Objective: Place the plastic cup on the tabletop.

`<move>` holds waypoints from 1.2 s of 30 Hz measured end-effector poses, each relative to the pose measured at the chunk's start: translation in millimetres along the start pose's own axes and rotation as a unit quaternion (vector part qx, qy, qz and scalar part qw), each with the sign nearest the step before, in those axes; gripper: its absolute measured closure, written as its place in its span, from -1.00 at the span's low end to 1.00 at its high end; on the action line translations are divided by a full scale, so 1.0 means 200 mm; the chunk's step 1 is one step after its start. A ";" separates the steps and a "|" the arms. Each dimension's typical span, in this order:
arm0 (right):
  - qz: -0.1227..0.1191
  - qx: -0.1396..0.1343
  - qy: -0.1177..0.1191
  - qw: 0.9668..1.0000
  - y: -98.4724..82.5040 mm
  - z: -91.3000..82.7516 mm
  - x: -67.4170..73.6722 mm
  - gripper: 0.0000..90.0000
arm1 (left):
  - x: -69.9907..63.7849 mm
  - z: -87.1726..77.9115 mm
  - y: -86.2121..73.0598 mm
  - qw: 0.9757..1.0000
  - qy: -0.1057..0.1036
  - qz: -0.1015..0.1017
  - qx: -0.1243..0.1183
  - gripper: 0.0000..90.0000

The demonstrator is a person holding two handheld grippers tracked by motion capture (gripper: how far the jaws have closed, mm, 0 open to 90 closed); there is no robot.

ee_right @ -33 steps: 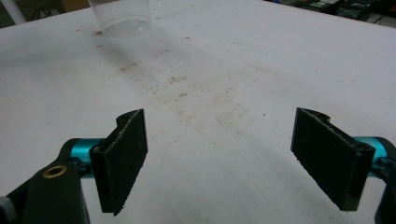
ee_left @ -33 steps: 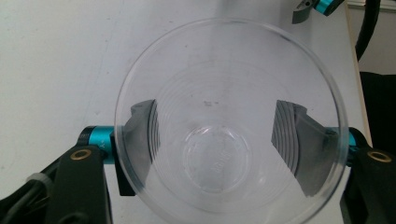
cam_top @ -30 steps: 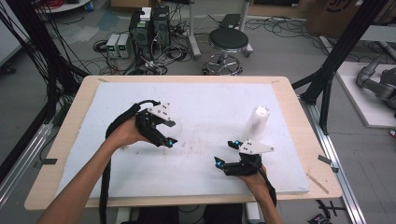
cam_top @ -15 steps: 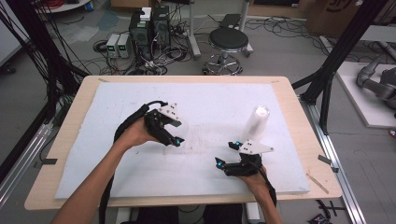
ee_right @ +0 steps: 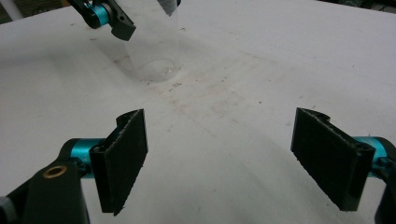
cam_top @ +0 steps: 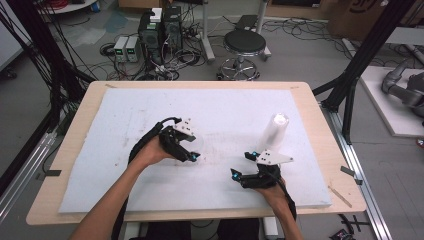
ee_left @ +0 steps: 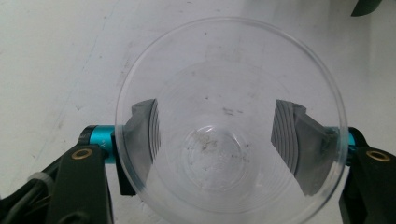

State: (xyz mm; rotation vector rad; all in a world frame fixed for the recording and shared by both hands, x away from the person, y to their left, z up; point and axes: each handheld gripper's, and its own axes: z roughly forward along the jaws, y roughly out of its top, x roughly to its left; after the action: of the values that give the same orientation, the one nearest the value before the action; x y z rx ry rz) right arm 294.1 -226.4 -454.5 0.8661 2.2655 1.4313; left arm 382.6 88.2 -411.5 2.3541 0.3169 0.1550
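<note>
The left gripper [cam_top: 192, 151] clamps a clear plastic cup [ee_left: 231, 126] near the white mat's [cam_top: 125, 120] middle, apparently setting it down; next, open. The right gripper [ee_right: 219, 158] waits wide, empty.

A light wooden table [cam_top: 320, 112] carries a white foam board [cam_top: 150, 107] that covers nearly all of its top, leaving a bare wooden border along every edge. The board's surface is scuffed, with faint dark specks and smudges gathered around its middle [ee_right: 210, 98]. Standing on the board at the right, beyond the centre line, is a stack of clear plastic cups [cam_top: 274, 132], upright with a slight lean. Left of centre, a single clear plastic cup [ee_right: 152, 46] has its base at the board; whether it rests fully on it cannot be told. A small dark patch of tape [cam_top: 347, 170] lies on the wooden border at the near right.
</note>
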 end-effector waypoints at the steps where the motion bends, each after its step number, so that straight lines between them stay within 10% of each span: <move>1: -0.001 0.000 0.001 1.000 0.00 0.00 0.00 -0.58 | 0.00 0.00 0.00 1.000 0.000 -0.003 -0.003 -0.28; 11: 0.002 0.003 0.002 1.000 0.00 0.00 0.00 -0.58 | -0.01 0.01 -0.01 1.000 0.002 -0.003 -0.006 -0.29; 16: 0.004 0.004 0.002 1.000 0.00 0.00 0.00 -0.58 | -0.01 0.03 -0.03 1.000 0.007 -0.017 0.004 -0.73; 23: -0.002 0.000 0.002 1.000 0.00 0.00 0.00 -0.58 | -0.03 -0.02 -0.04 1.000 0.006 -0.024 -0.005 -0.77; 29: -0.004 -0.004 -0.001 1.000 0.00 0.00 0.00 -0.58 | -0.07 -0.16 -0.18 0.998 0.034 -0.045 -0.033 -0.77; 36: -0.002 -0.009 0.003 1.000 -0.01 -0.01 0.00 -0.58 | -0.19 -0.34 -0.45 0.989 0.090 -0.078 -0.093 -0.77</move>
State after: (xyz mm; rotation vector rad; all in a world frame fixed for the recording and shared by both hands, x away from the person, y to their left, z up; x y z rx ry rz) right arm 292.5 -227.7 -454.9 0.8529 2.2546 1.4510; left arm 315.2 185.6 -426.0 2.1250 0.5489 0.3082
